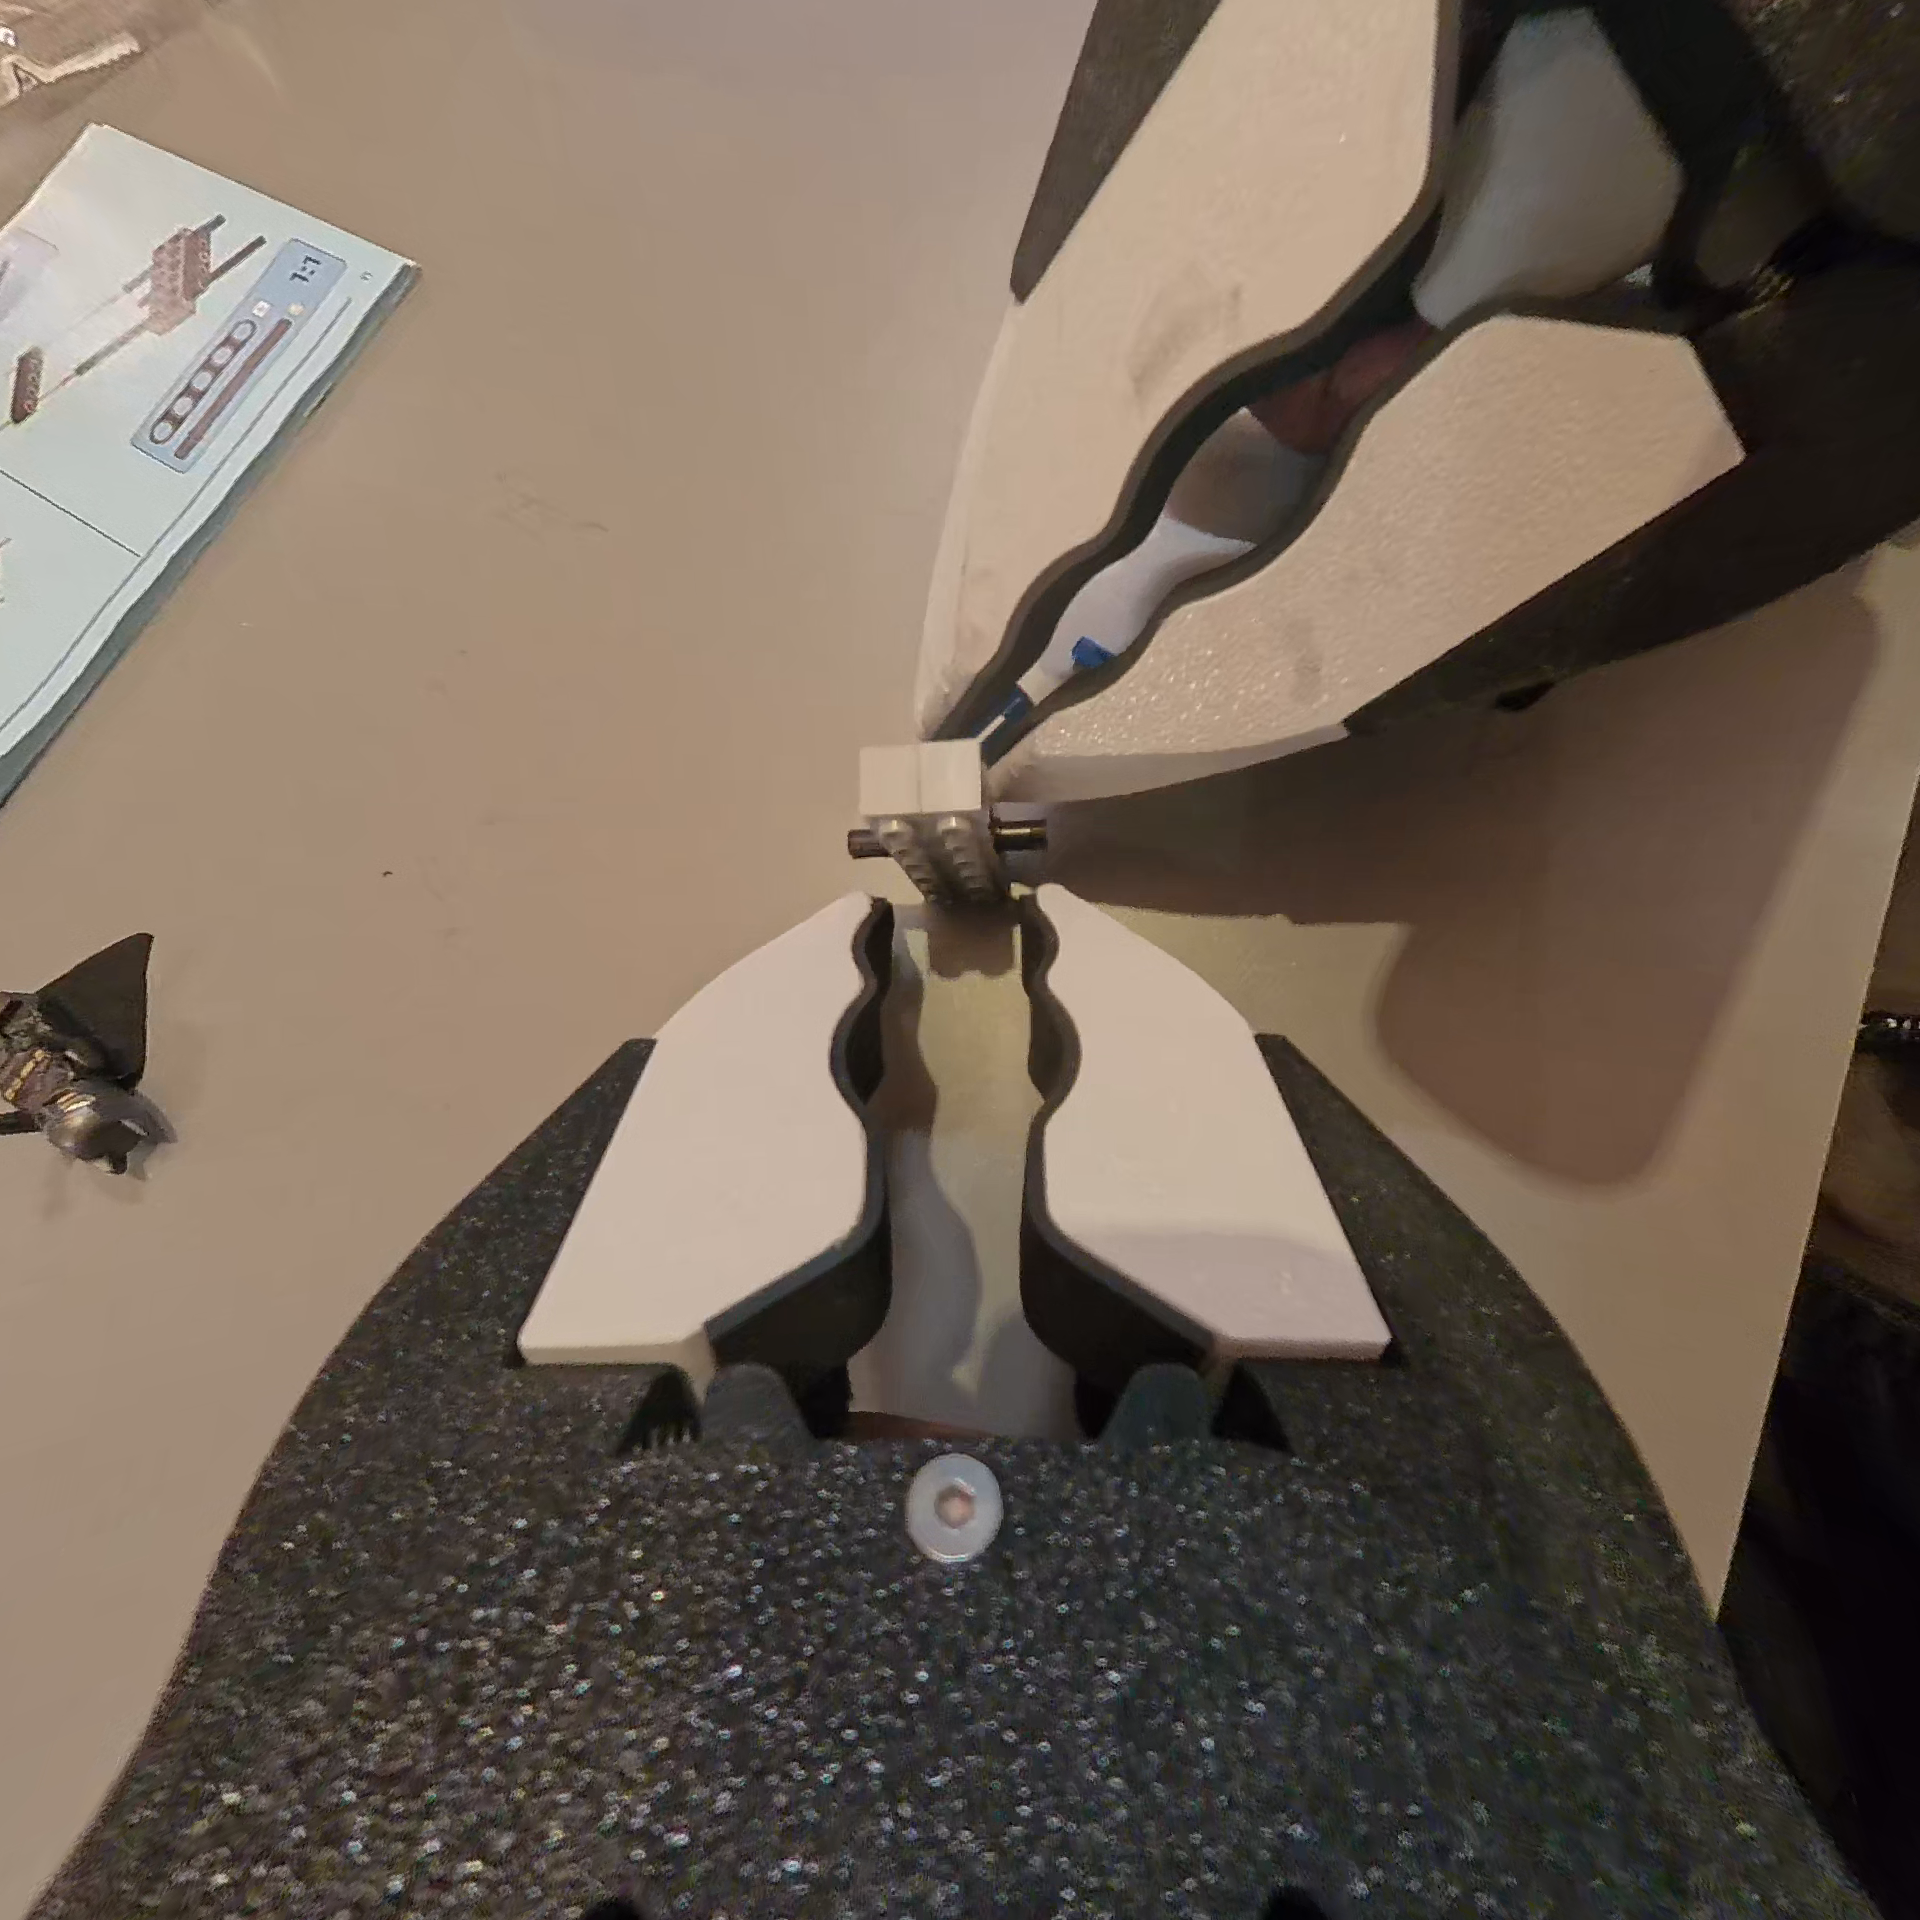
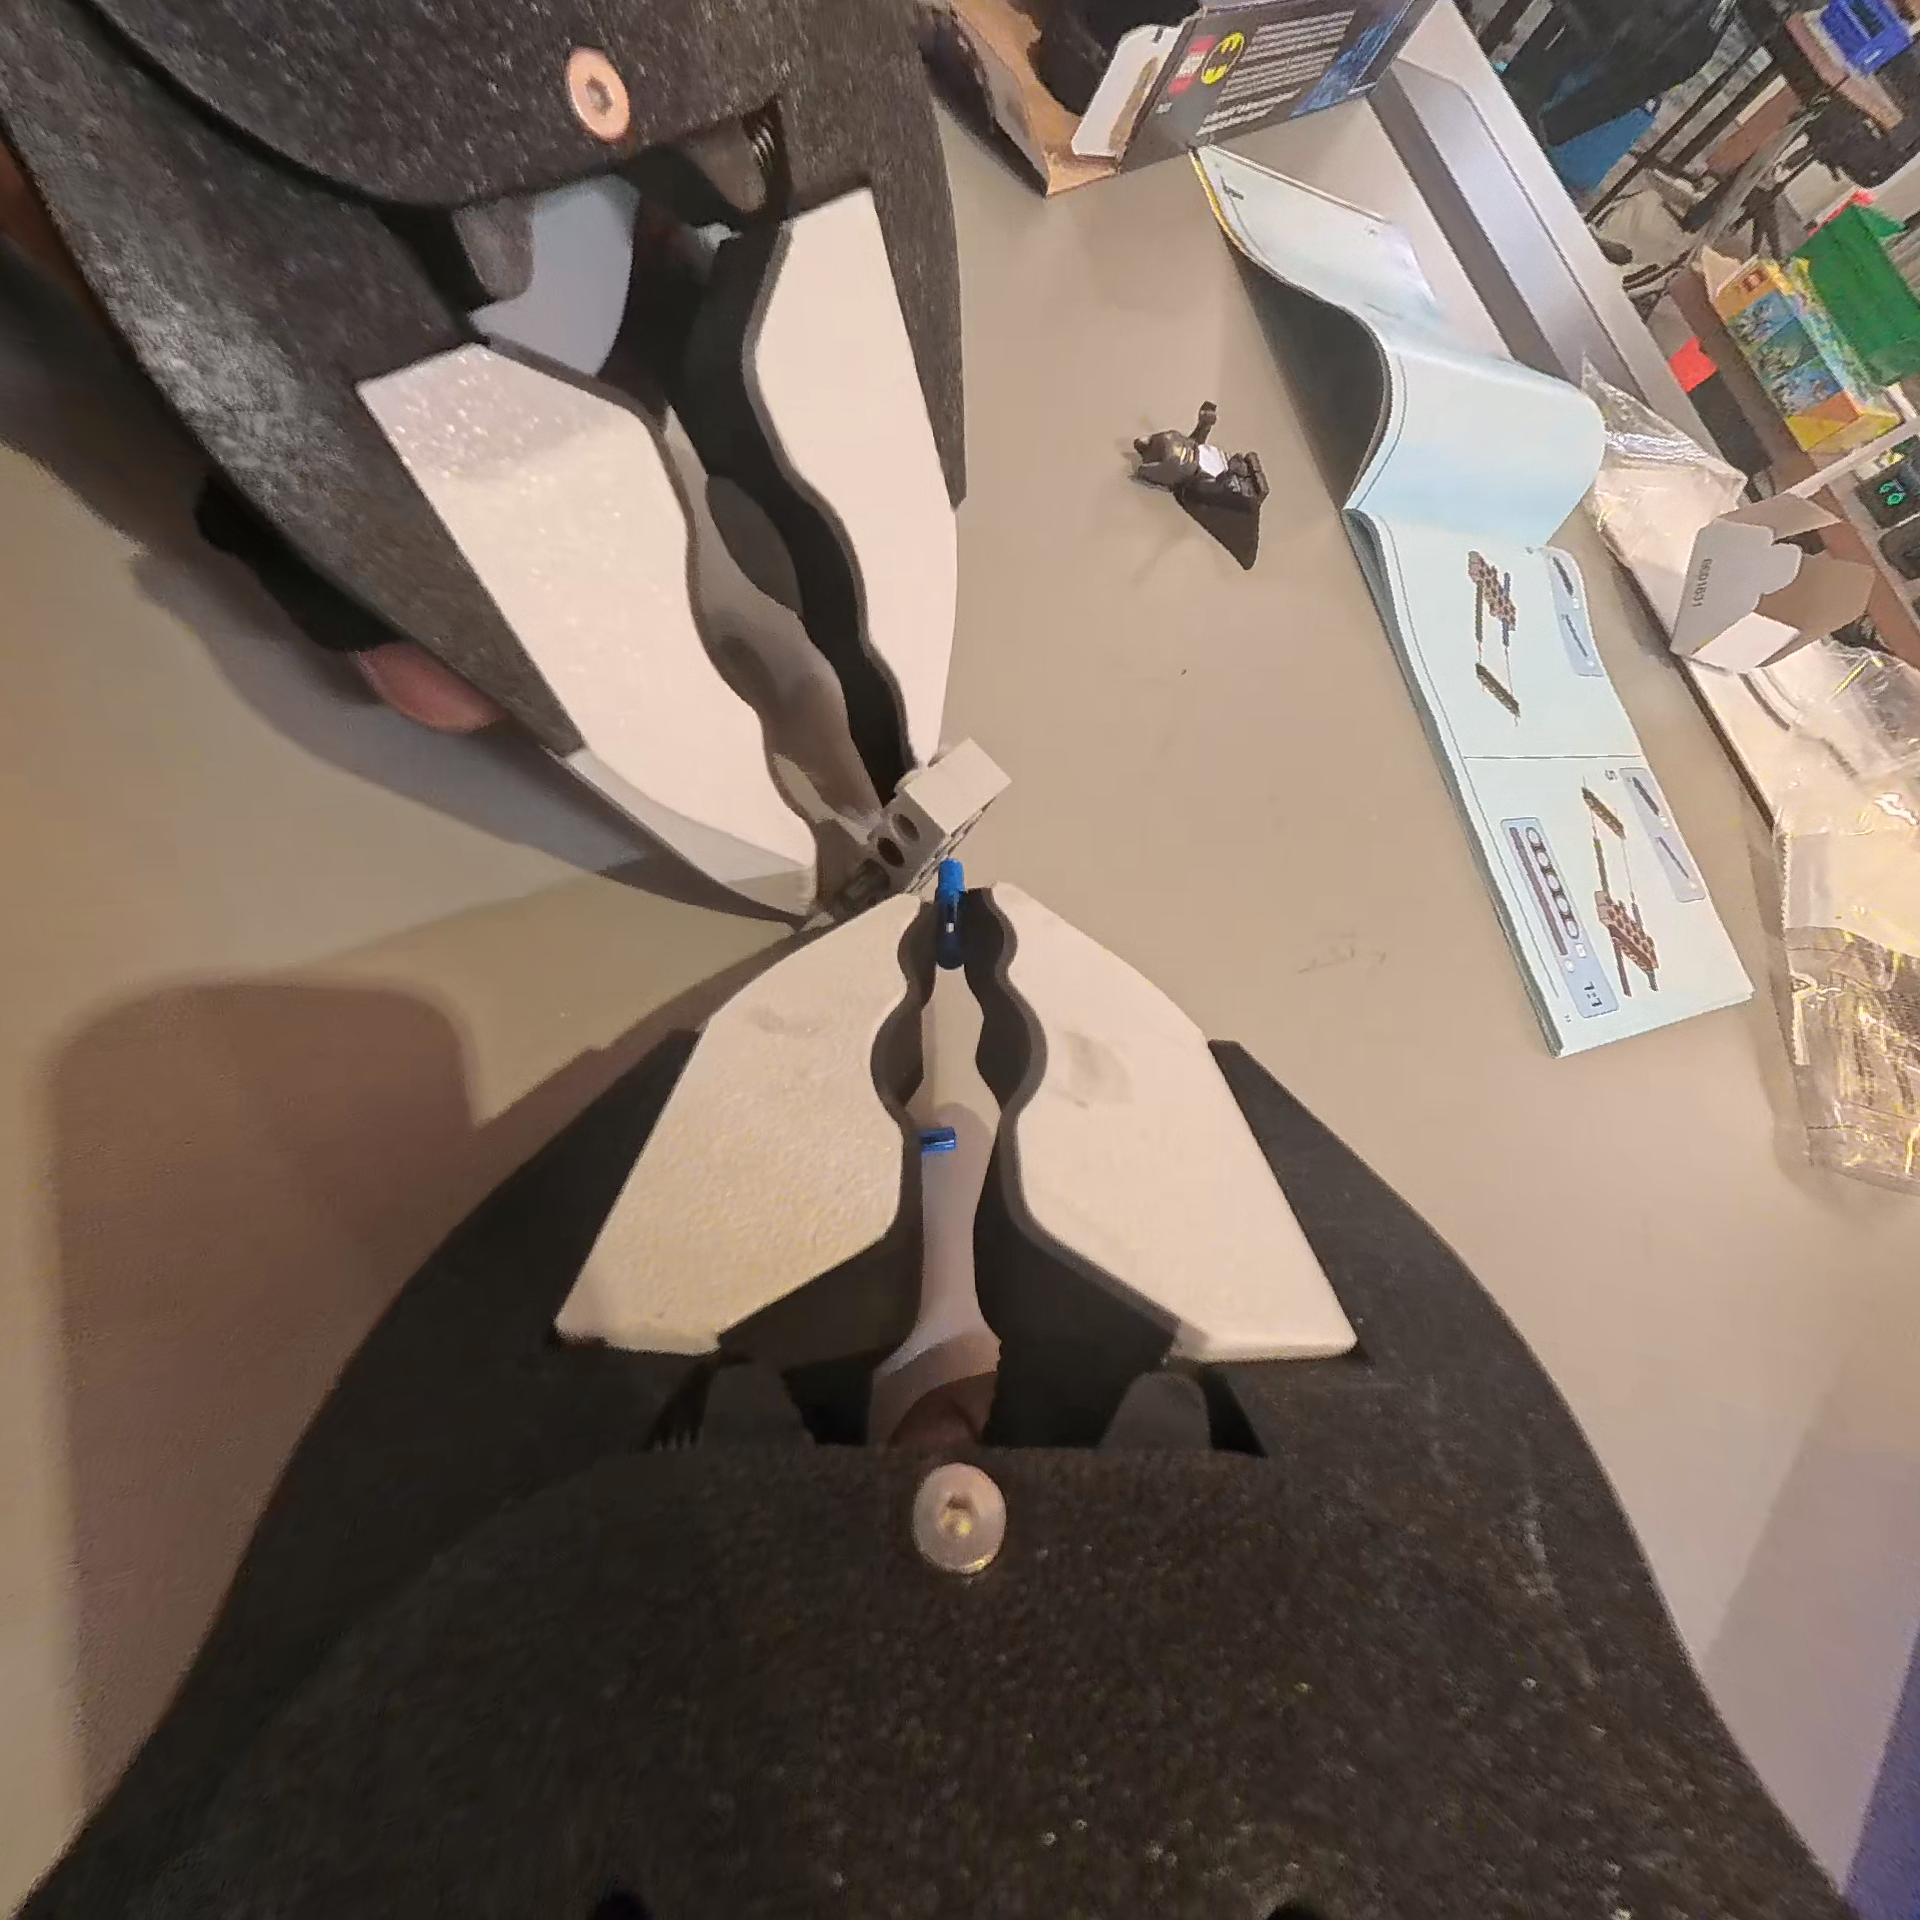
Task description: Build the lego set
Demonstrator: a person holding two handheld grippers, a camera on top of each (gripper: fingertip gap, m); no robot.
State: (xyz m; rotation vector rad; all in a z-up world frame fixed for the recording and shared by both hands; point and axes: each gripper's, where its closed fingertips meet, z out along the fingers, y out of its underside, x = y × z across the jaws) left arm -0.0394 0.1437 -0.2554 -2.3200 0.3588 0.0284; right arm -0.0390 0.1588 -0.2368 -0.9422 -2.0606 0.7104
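A small brick assembly hangs above the beige table (image 1: 582,644): two white bricks (image 1: 920,774) on a grey studded plate (image 1: 951,852) with black pins (image 1: 1023,834) sticking out at the sides. My left gripper (image 1: 954,902) is open. The plate's near end stands between its pads with a thin gap on each side. My right gripper (image 2: 951,904) is shut on a blue pin (image 2: 948,920), whose tip meets the assembly (image 2: 935,821). In the left wrist view the right gripper (image 1: 982,732) comes down from the upper right behind the white bricks. A second blue piece (image 2: 938,1141) sits deeper between its fingers.
An open pale-blue instruction booklet (image 1: 156,416) (image 2: 1538,727) lies on the table. A dark caped minifigure (image 1: 83,1060) (image 2: 1205,478) lies beside it. A set box (image 2: 1247,62), a small white carton (image 2: 1756,582) and clear plastic bags (image 2: 1849,987) stand along the far edge. Both grippers' tips are close together, under 4 cm apart. Between my left fingertips and the dark caped minifigure (image 1: 83,1060) there is roughly 15 centimeters. My right wrist view (image 2: 1206,482) looks at it from another angle.
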